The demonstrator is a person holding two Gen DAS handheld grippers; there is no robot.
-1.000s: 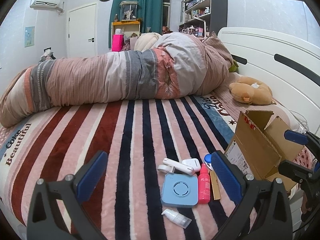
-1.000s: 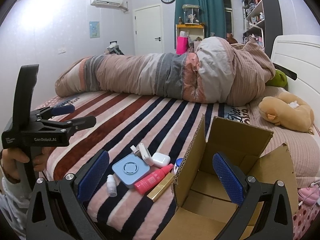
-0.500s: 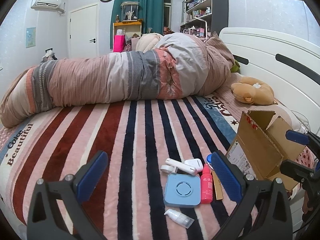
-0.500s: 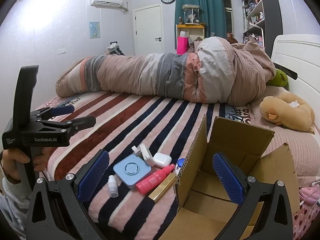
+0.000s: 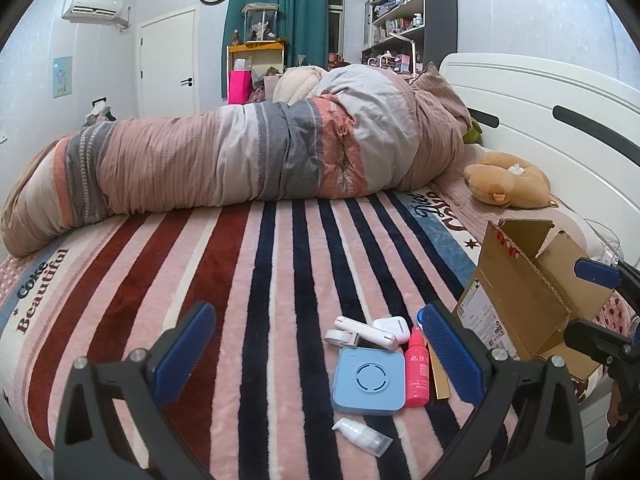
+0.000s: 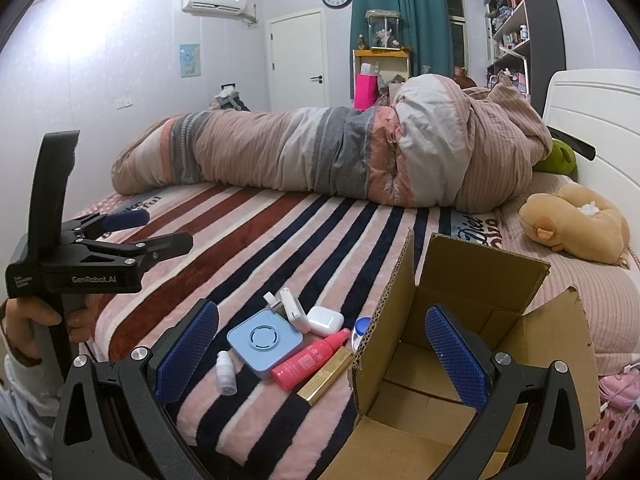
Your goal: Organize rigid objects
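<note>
Small items lie on the striped blanket: a blue square device (image 5: 369,381) (image 6: 264,338), a pink bottle (image 5: 416,368) (image 6: 311,359), a gold stick (image 6: 326,374), a white earbud case (image 5: 392,327) (image 6: 325,319), a white folding gadget (image 5: 362,332) (image 6: 292,309) and a small white bottle (image 5: 363,436) (image 6: 225,372). An open cardboard box (image 5: 524,304) (image 6: 452,356) stands right of them. My left gripper (image 5: 316,356) is open and empty above the items. My right gripper (image 6: 322,352) is open and empty, straddling the box's left wall.
A rolled quilt (image 5: 240,160) lies across the far side of the bed. A plush toy (image 5: 508,184) sits near the white headboard (image 5: 560,108). The bed's near edge is just below the items. The left gripper shows at the left of the right wrist view (image 6: 132,232).
The left gripper has drifted slightly left and back, so the items sit a bit further right in its view. The right gripper has barely moved.
</note>
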